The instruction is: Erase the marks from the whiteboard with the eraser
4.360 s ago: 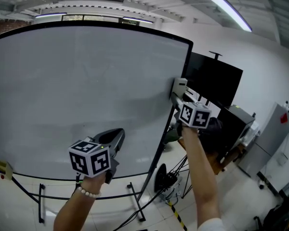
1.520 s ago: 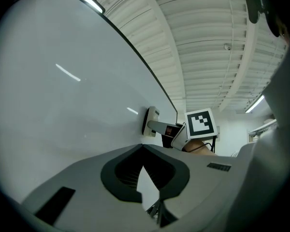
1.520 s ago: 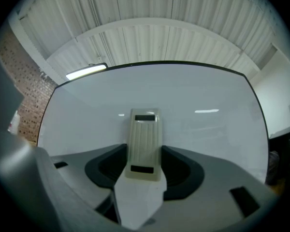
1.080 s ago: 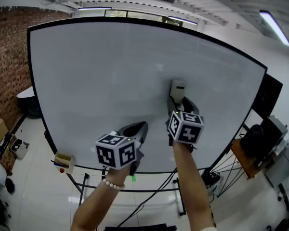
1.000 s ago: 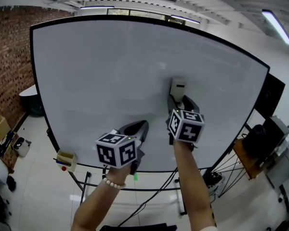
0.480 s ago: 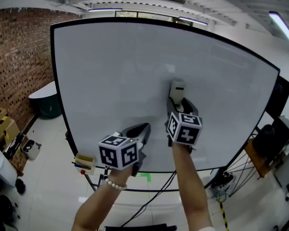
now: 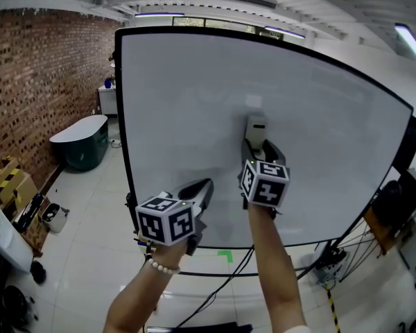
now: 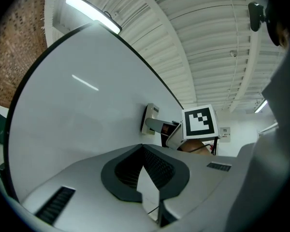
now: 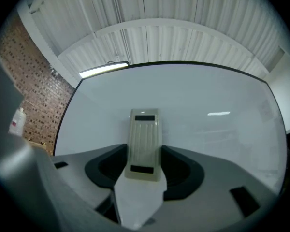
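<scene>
The big whiteboard (image 7: 194, 96) stands upright on a black frame and fills the middle of the head view; I see no marks on it. My right gripper (image 7: 257, 143) is shut on the cream eraser (image 7: 256, 127), which lies flat against the board near its centre. The right gripper view has the eraser (image 9: 145, 144) clamped between the jaws, pointing up the board (image 9: 208, 100). My left gripper (image 7: 200, 191) hangs lower left of it, close to the board, jaws shut with nothing in them. From the left gripper view the eraser (image 8: 149, 119) shows on the board (image 8: 77, 110).
A brick wall (image 7: 35, 82) runs along the left, with a dark green tub (image 7: 80, 141) on the tiled floor (image 7: 90, 248) in front of it. Boxes and small items (image 7: 14, 193) lie at the far left. Cables and stand legs (image 7: 326, 262) show under the board's right end.
The view has swung left across the board: the brick wall and green tub have come into sight. The eraser went from the board's right edge to its centre, still held in the right gripper.
</scene>
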The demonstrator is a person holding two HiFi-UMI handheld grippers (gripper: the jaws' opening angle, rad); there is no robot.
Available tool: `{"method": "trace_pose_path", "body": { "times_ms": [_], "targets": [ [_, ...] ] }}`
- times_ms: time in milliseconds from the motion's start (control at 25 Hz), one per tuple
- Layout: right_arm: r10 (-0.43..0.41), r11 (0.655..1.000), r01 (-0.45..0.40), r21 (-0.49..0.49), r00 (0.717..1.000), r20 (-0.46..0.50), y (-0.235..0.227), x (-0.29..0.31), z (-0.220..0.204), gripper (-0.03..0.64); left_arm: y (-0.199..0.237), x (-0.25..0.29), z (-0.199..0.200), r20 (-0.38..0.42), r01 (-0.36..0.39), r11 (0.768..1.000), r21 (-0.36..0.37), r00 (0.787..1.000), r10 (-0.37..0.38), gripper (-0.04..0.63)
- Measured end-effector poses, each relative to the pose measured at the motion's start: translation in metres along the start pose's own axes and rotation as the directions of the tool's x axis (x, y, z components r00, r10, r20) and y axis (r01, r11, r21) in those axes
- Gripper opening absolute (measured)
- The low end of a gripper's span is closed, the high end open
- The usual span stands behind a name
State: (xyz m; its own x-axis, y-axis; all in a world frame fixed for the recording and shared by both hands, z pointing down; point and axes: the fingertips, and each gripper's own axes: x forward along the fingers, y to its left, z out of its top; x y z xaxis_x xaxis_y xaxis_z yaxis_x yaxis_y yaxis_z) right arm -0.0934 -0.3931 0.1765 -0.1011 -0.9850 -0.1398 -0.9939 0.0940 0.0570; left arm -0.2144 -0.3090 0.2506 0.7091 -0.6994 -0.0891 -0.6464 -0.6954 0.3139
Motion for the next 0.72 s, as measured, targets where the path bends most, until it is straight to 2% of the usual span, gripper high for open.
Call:
{"method": "trace_pose_path", "body": {
  "times_ms": [360, 720],
  "targets": [
    [0.016, 1.000, -0.016, 0.016, 1.000, -0.018, 0.086, 0.011, -0.006, 0.250, 0.056, -0.061, 0.022, 0.012, -0.043, 0.999, -0.026, 0.999, 0.043, -0.008],
    [0.054, 0.998, -0.054, 0.024, 0.998, -0.013, 0.173, 0.023, -0.002, 0.250, 0.099, -0.122, 0.038, 0.017, -0.072, 0.997, -0.022, 0.997, 0.072, -0.008]
  ]
}}
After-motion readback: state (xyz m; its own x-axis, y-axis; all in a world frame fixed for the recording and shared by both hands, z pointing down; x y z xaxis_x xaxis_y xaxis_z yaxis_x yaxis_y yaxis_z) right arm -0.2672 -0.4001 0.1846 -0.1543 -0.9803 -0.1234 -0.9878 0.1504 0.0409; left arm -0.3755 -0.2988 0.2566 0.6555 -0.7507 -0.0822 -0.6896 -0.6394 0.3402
